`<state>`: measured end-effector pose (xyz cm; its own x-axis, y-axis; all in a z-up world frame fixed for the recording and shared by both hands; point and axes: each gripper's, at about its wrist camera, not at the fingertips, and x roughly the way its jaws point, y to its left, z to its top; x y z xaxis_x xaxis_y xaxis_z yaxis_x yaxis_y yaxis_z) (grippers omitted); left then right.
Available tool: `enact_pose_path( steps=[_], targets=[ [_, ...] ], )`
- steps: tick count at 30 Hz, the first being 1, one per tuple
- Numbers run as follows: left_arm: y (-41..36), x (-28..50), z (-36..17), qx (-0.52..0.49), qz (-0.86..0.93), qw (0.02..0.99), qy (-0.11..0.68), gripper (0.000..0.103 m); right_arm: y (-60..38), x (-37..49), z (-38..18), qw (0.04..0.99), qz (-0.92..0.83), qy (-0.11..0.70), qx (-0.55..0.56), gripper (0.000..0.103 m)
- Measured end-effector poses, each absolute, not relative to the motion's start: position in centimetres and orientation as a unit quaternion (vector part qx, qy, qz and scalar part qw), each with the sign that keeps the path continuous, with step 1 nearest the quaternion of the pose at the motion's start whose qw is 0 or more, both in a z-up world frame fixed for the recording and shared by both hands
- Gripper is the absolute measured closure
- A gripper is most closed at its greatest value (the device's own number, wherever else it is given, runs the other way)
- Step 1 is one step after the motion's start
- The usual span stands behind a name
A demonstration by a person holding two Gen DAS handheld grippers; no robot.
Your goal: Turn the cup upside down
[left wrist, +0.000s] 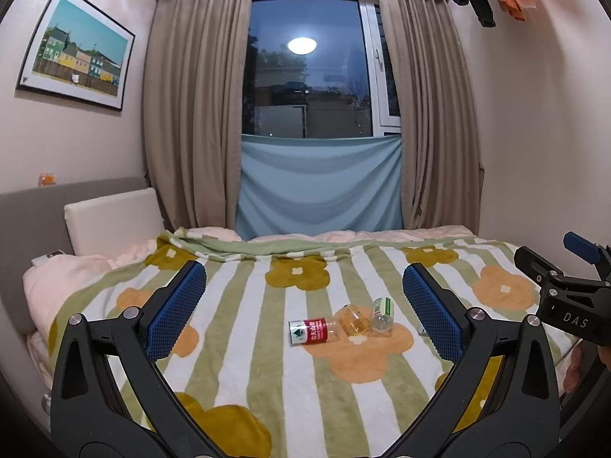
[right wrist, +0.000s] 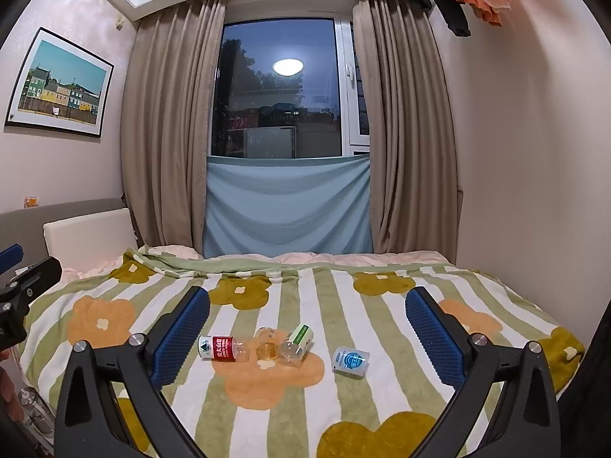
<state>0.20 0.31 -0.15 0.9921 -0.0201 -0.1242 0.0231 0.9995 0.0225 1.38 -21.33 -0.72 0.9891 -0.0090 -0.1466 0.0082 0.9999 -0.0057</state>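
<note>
1. Left wrist view: left gripper spread wide over the striped green-and-white blanket with orange and mustard flowers, blue textured pads well apart, nothing between them.
2. Lying on the large orange flower of that blanket: small clear plastic cup with a red label, on its side, open mouth turned toward the middle cup.
3. Just right of the red-labelled cup: clear plastic cup holding a yellowish tint, also tipped over, touching or nearly touching its neighbours; cannot tell which.
4. At the flower's far right edge: clear cup with a green-and-white label, on its side, mouth facing the camera.
5. Far right of the same flower, near the frame edge: black body of the right gripper, above the blanket.
6. Right wrist view: right gripper likewise gaping, blue pads far apart and gripping nothing.
7. Right of the orange flower, apart from the three cups: small cup with a pale blue label, lying on a white stripe.
8. Beyond the blanket: beige curtains framing a dark window, blue cloth hung below.
</note>
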Motion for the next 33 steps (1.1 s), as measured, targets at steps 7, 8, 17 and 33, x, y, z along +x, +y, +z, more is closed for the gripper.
enact_pose_path(
  steps=[7, 8, 17, 33],
  targets=[
    [0.2, 0.3, -0.2, 0.012, -0.010, 0.998, 0.067, 0.000, -21.4, 1.6, -0.9, 0.997, -0.004, 0.072, -0.002, 0.001],
    [0.2, 0.4, -0.2, 0.012, -0.010, 0.998, 0.067, 0.000, -21.4, 1.6, -0.9, 0.997, -0.004, 0.072, -0.002, 0.001],
    [0.4, 1.4, -0.4, 0.012, -0.012, 0.997, 0.073, 0.000, -21.4, 1.8, -0.8, 0.997, -0.004, 0.072, -0.001, 0.001],
    [0.6, 2.6, -0.5, 0.008, -0.010, 0.998, 0.064, 0.000, -21.4, 3.3, -0.9, 0.998, -0.006, 0.065, -0.008, 0.001]
  ],
)
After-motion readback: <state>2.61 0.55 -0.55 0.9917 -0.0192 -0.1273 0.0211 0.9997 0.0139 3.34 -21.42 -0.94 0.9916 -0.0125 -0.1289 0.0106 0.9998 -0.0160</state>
